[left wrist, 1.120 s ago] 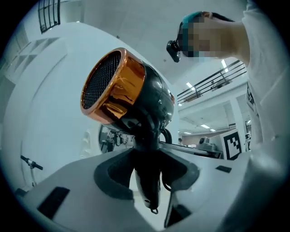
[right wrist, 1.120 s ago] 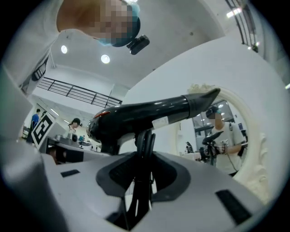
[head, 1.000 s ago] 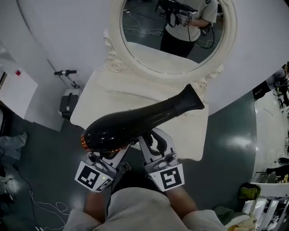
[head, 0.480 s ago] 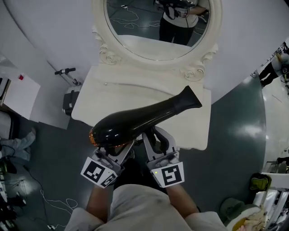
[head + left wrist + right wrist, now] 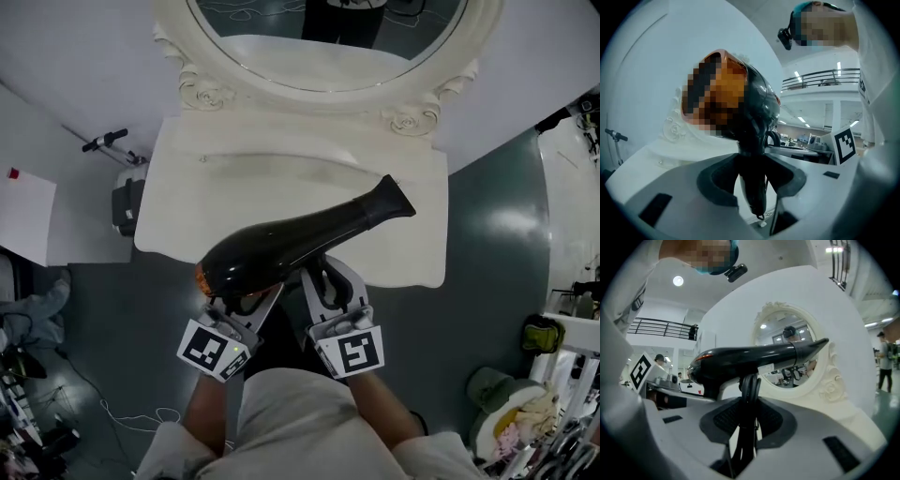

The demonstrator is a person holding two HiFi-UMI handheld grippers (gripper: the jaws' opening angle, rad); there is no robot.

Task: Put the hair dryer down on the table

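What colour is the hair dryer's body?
The hair dryer is glossy black, orange at its wide rear end; the head view shows it best.

- Hair dryer (image 5: 291,246): one unit, black.
- Grippers: two units, the left gripper (image 5: 246,302) and the right gripper (image 5: 324,284).
- Marker cubes (image 5: 214,349): two, one on each gripper.
- Table (image 5: 234,183): one, cream-white.
- Mirror (image 5: 281,52): one, in a carved frame at the table's rear edge.
- Carved rosettes (image 5: 208,94): two, one at each lower corner of the mirror frame.
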